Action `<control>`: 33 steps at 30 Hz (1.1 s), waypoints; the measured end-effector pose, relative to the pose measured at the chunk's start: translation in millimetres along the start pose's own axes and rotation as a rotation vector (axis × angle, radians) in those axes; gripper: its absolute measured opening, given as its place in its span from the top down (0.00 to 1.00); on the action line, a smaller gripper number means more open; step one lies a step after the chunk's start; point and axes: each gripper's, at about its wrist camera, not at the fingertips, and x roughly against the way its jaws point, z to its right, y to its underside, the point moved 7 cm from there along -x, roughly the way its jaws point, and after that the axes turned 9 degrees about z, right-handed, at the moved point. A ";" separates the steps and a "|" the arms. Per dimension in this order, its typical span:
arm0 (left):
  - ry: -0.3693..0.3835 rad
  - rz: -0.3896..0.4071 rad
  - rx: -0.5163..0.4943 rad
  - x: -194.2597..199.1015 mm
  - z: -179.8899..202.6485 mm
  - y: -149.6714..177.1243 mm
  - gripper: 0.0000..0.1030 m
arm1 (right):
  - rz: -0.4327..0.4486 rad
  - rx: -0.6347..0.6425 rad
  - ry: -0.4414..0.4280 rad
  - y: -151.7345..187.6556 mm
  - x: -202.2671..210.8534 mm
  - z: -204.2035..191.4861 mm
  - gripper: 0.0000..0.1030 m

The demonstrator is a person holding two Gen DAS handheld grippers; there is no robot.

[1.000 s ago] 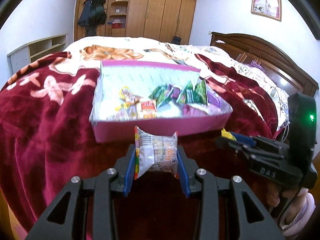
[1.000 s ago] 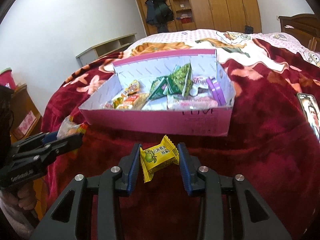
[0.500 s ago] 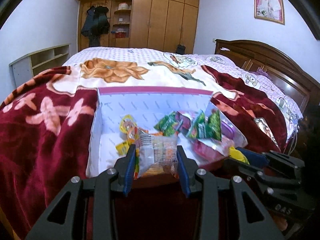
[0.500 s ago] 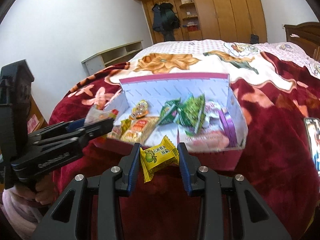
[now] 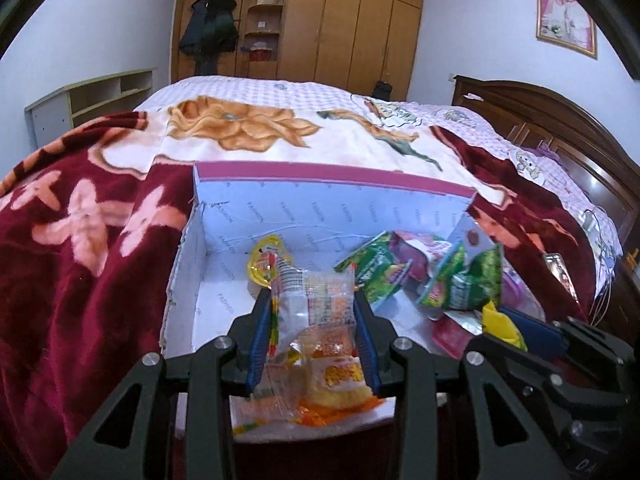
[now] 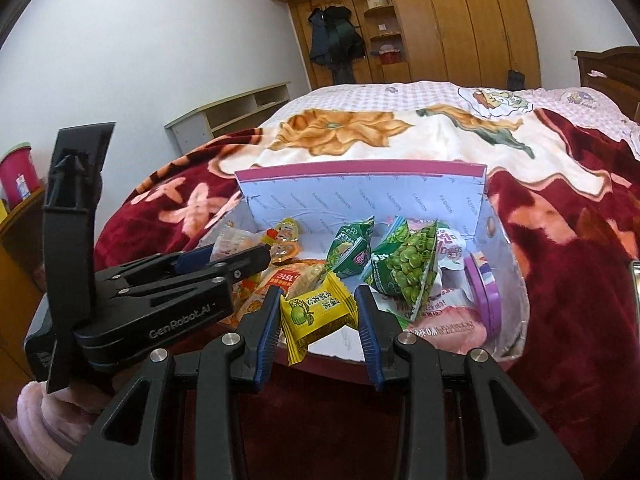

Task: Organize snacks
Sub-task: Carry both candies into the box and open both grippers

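Note:
A pink box [image 5: 328, 174] with a white lining [image 6: 360, 170] sits on the bed and holds several snack packs. My left gripper [image 5: 314, 320] is shut on a clear orange-printed snack pack [image 5: 316, 304], held over the box's left front part. It also shows in the right wrist view [image 6: 240, 258]. My right gripper [image 6: 318, 314] is shut on a yellow candy pack [image 6: 318, 314] above the box's front rim. Its fingertips and the yellow candy [image 5: 500, 320] show at the right of the left wrist view. Green pea packs [image 6: 404, 268] lie in the box's middle.
A red floral blanket [image 5: 80, 240] covers the bed around the box. A purple lid [image 6: 484, 288] leans at the box's right side. A phone [image 5: 560, 270] lies on the blanket to the right. A wooden headboard [image 5: 560, 120] stands far right.
Both grippers have moved forward and up with their packs, from in front of the box to over its front rim and inside.

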 end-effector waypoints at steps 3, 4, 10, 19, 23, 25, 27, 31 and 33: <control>-0.010 -0.007 0.002 -6.9 -3.4 1.6 0.61 | -0.009 0.002 0.004 1.3 -6.0 1.8 0.64; -0.012 -0.009 0.002 -8.4 -4.0 1.8 0.61 | -0.013 0.001 0.004 1.8 -7.9 2.4 0.64; -0.014 -0.024 0.006 -18.4 -6.8 5.5 0.61 | -0.031 0.000 0.012 5.1 -19.3 5.9 0.64; -0.018 -0.030 -0.009 -24.2 -4.3 8.2 0.60 | -0.047 -0.012 0.013 10.8 -28.9 8.8 0.64; -0.022 -0.034 -0.017 -25.1 -2.7 9.3 0.59 | -0.046 -0.011 0.014 11.4 -30.0 8.3 0.64; -0.024 -0.036 -0.021 -26.2 -1.4 9.3 0.57 | -0.047 -0.011 0.014 11.5 -30.1 8.3 0.64; -0.022 -0.037 -0.026 -26.6 -0.4 9.8 0.54 | -0.047 -0.010 0.016 11.6 -30.0 8.2 0.64; -0.020 -0.037 -0.032 -26.5 2.1 10.7 0.51 | -0.046 -0.012 0.014 11.5 -30.0 8.1 0.64; -0.022 -0.038 -0.031 -26.5 2.1 10.9 0.51 | -0.046 -0.012 0.014 11.7 -30.0 8.1 0.64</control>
